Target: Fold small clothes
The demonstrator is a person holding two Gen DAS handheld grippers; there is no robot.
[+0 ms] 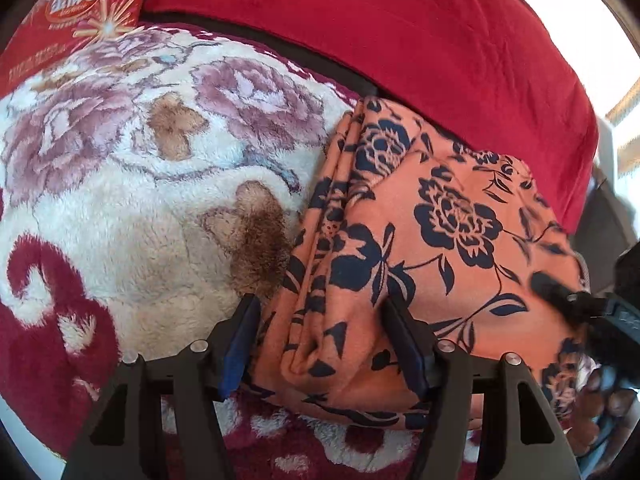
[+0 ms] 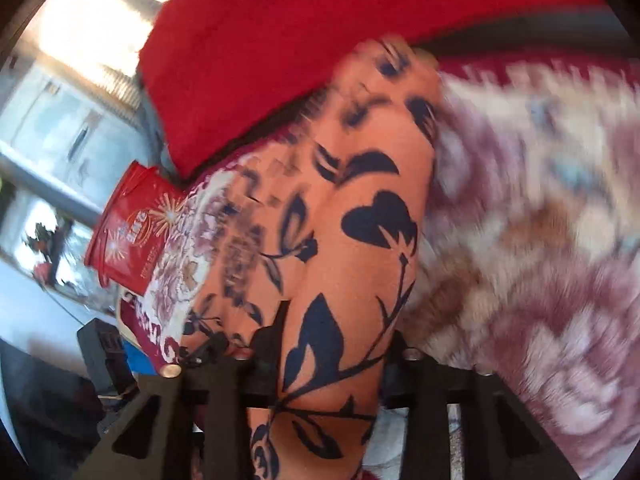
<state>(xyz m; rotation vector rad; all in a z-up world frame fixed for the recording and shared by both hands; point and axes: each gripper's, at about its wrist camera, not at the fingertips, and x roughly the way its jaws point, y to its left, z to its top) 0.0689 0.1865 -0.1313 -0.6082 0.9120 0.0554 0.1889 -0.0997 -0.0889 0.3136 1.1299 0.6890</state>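
Note:
An orange garment with dark blue flowers (image 1: 424,240) lies folded in layers on a fluffy floral blanket (image 1: 132,184). My left gripper (image 1: 320,316) is open, its fingers (image 1: 240,336) standing either side of the garment's near left edge. My right gripper shows at the right of the left wrist view (image 1: 576,300), over the garment's right edge. In the right wrist view the garment (image 2: 352,248) runs up between the fingers of my right gripper (image 2: 332,344), which are spread apart around the cloth. That view is blurred.
A red blanket (image 1: 420,40) is heaped behind the garment. A red printed bag (image 1: 76,12) lies at the far left of the blanket; it shows too in the right wrist view (image 2: 132,236). Bright windows lie beyond.

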